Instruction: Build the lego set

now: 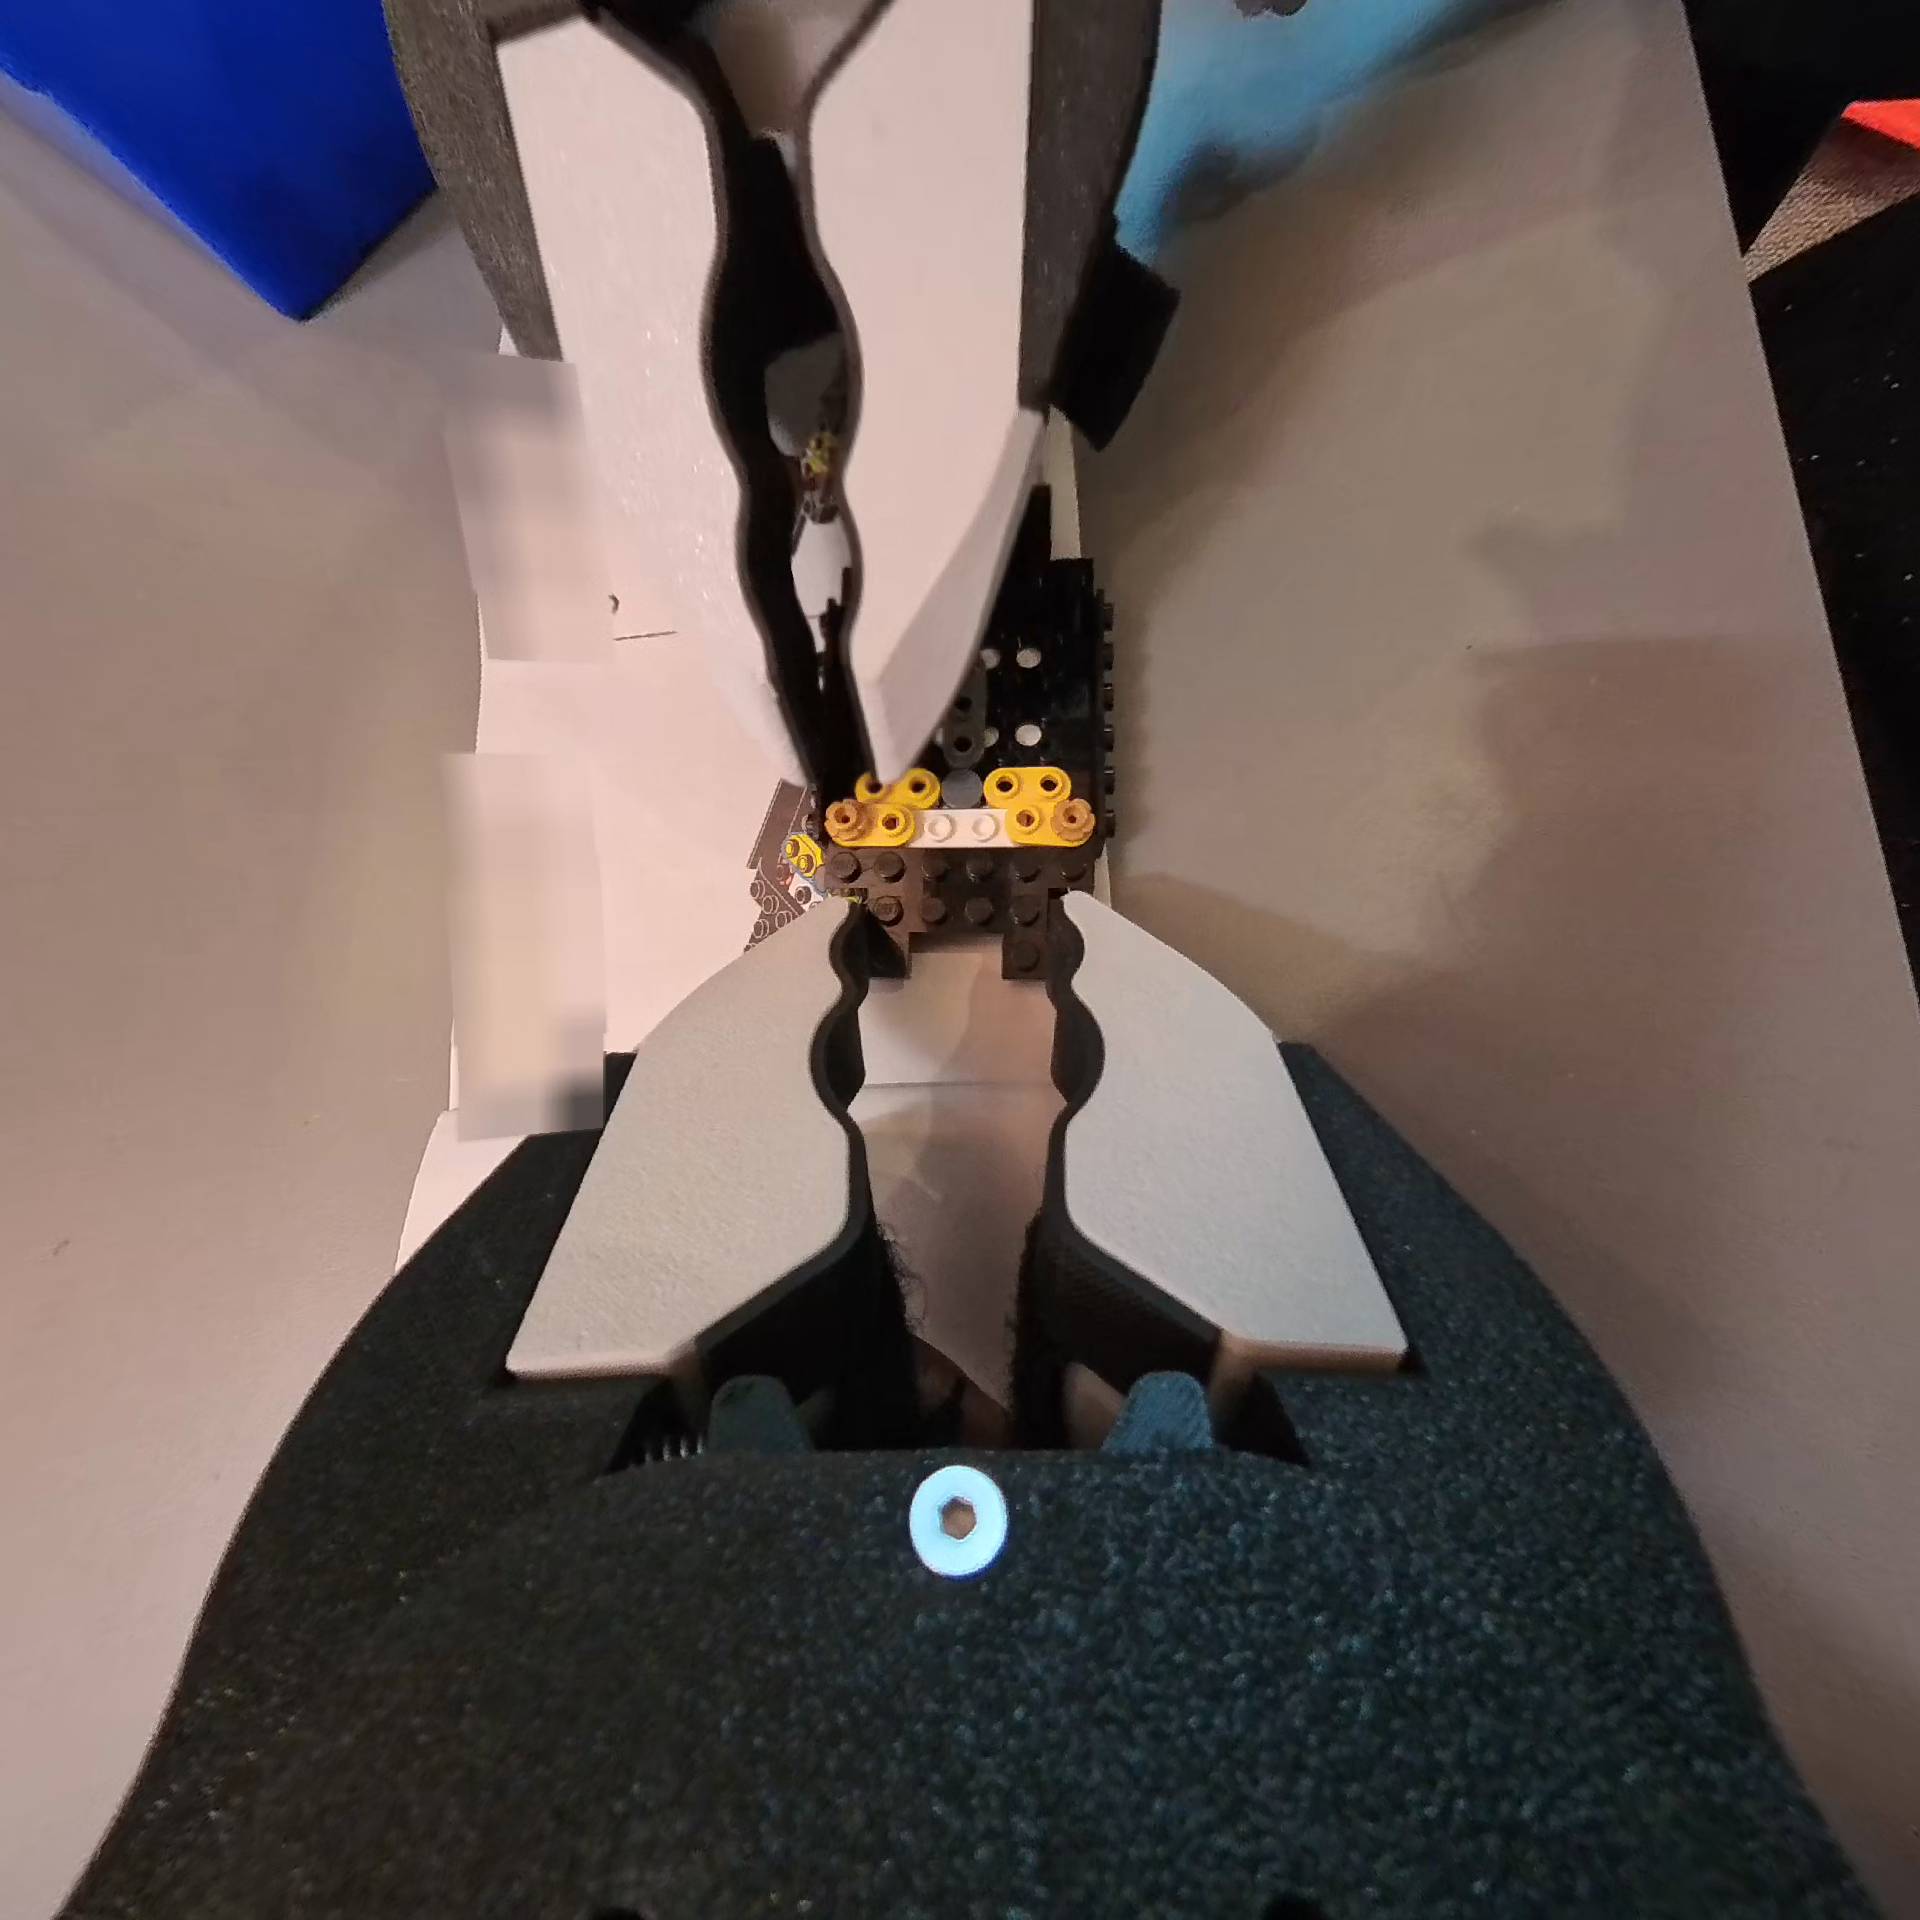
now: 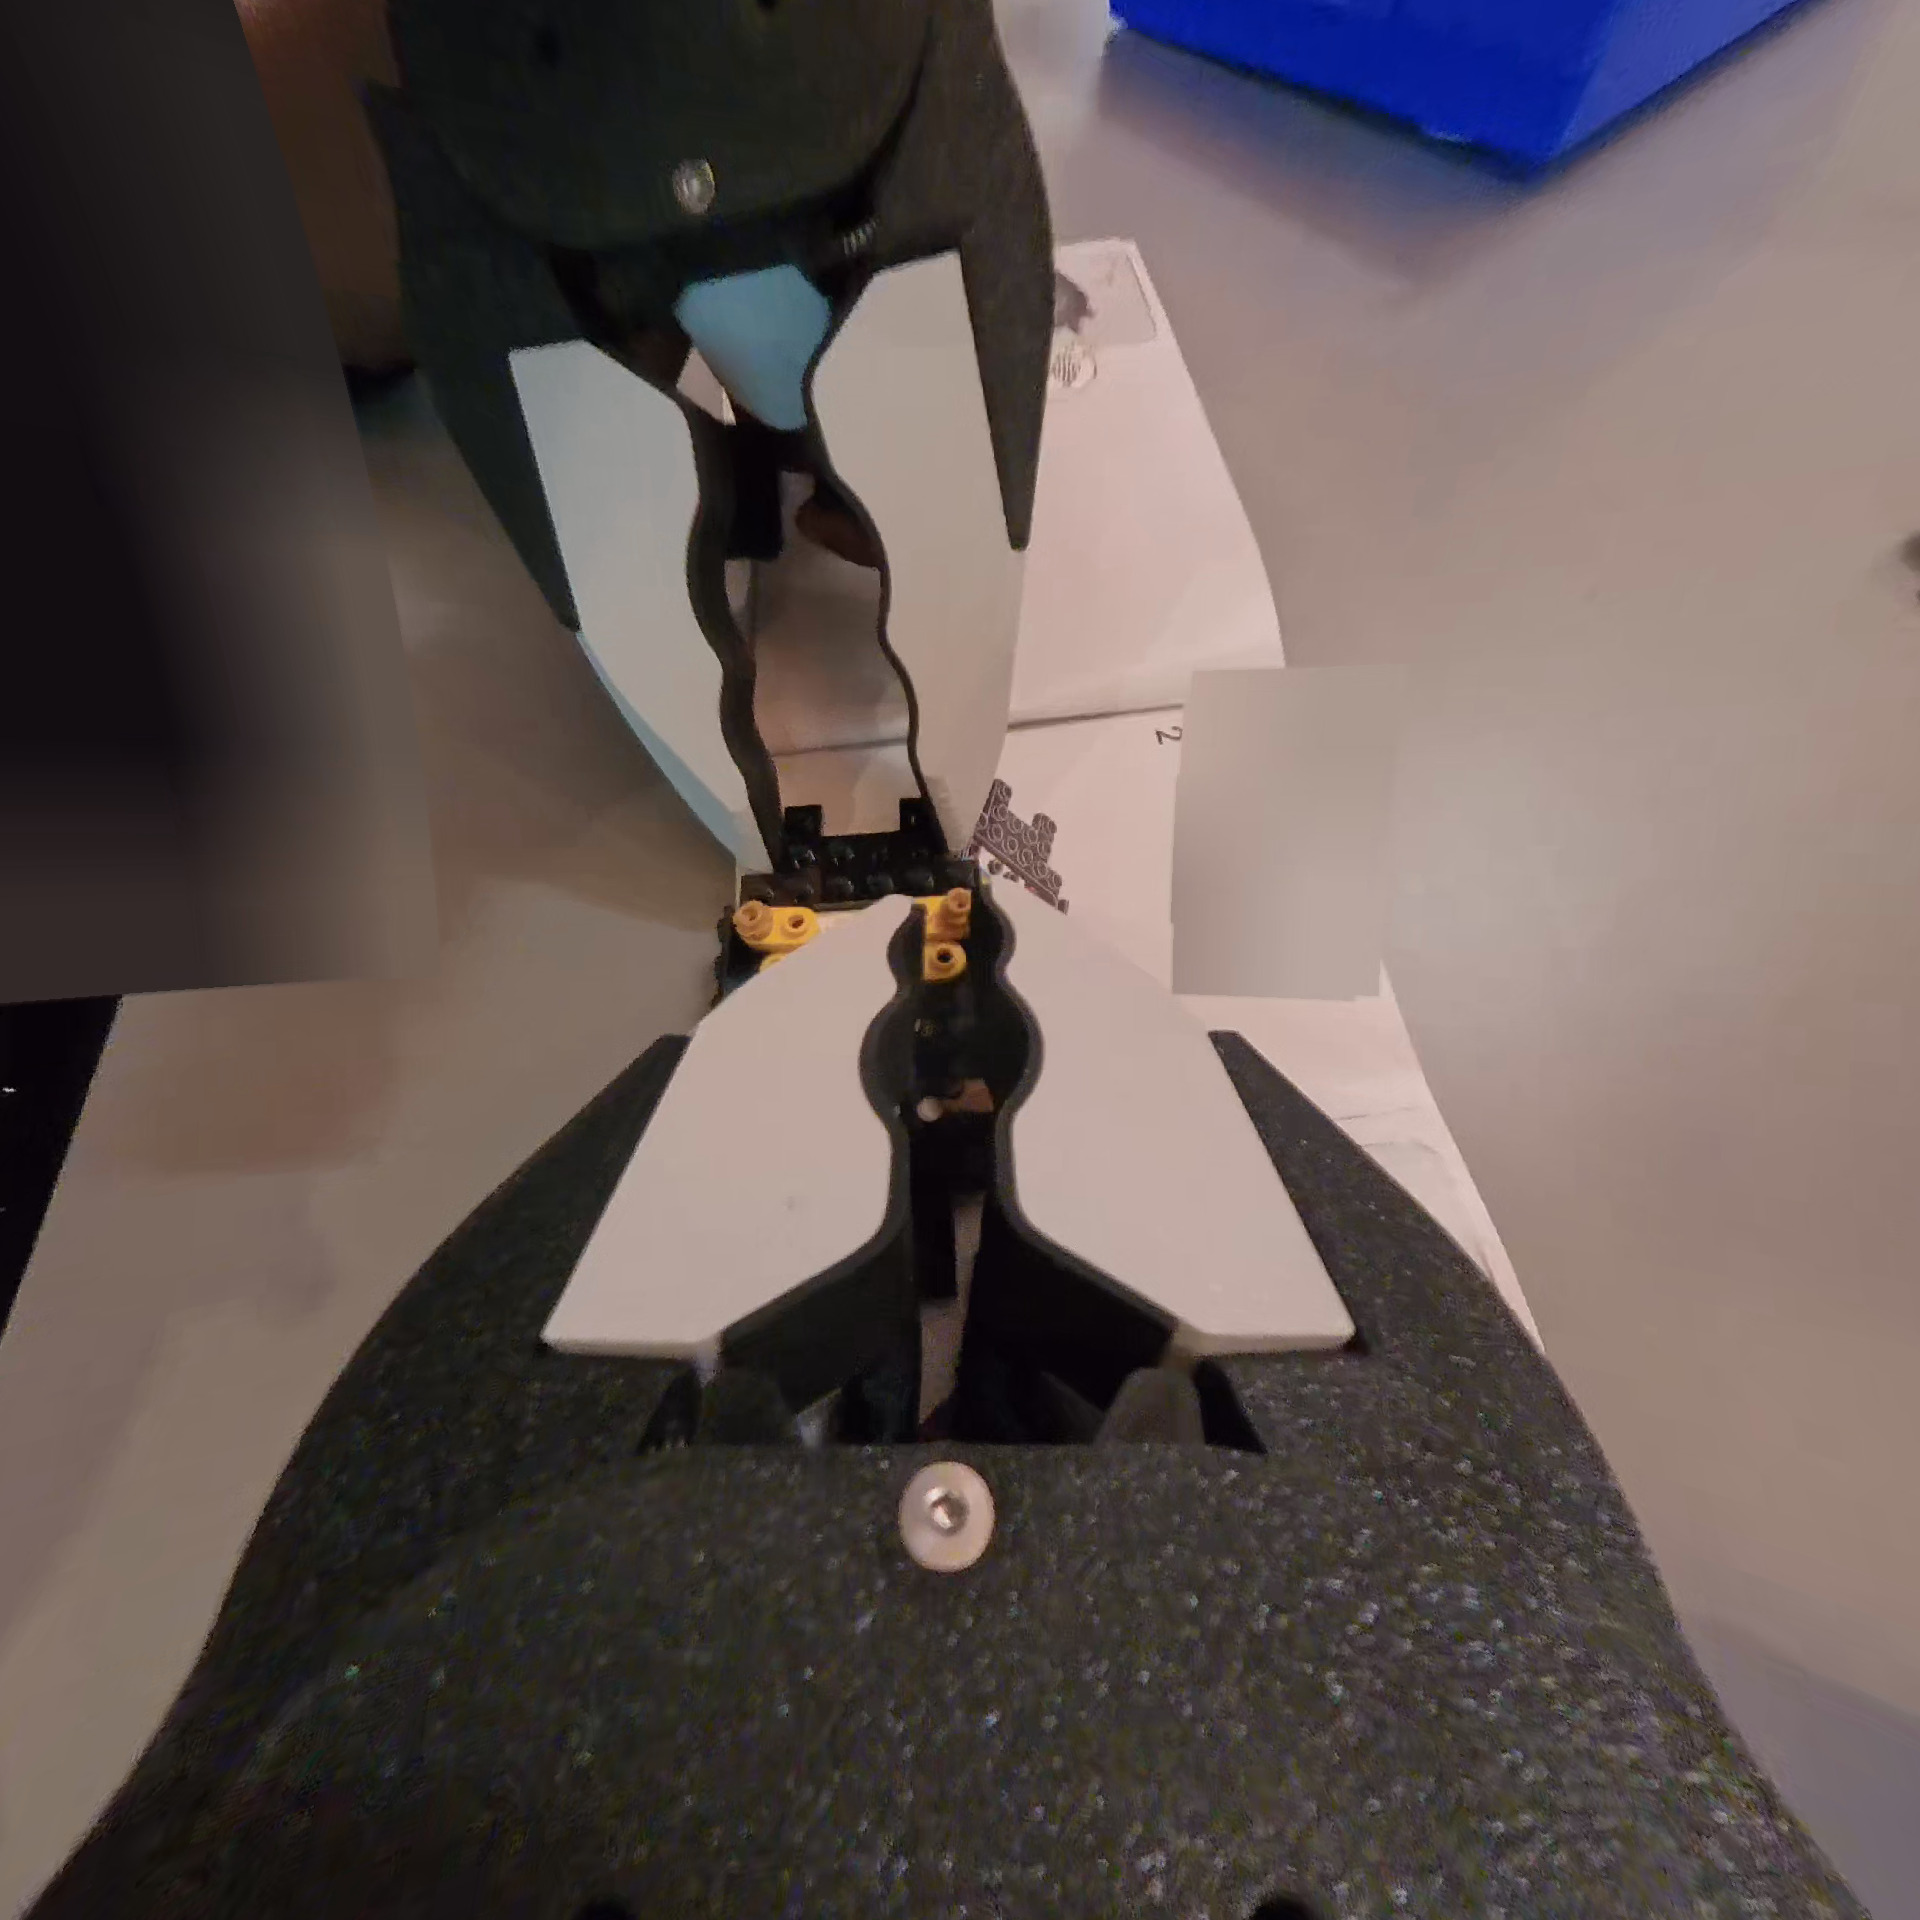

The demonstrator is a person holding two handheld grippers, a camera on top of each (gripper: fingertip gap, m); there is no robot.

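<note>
L view: left gripper [image 1: 961, 914] fingers clamped on near end of a black brick model [image 1: 961, 894], one pad on each side of it. Shows model's top: white plate [image 1: 961, 828] flanked by yellow plates [image 1: 1023, 805], tan round studs at the outer ends, black holed section beyond. Right gripper [image 1: 842, 769] comes in from the far side; its tips land by the left yellow pieces.
R view: right gripper [image 2: 935, 914] fingers nearly together, tips over a yellow piece [image 2: 943, 958]; contact w/ pads can't be told. Black bricks show in the gap further back. Left gripper [image 2: 852, 821] opposite, pads against the model [image 2: 852, 868].
Only in R view: printed page drawing of grey bricks [image 2: 1023, 842].
Model location: on white instruction sheet [image 1: 644, 727], grey worktop [image 1: 1455, 831], between the two grippers.
Edges/room: blue box [image 1: 208, 135] far corner, well apart. Worktop edge at right in L view, dark floor past it. Bare worktop both sides of the model; the ends are taken up by the grippers.
</note>
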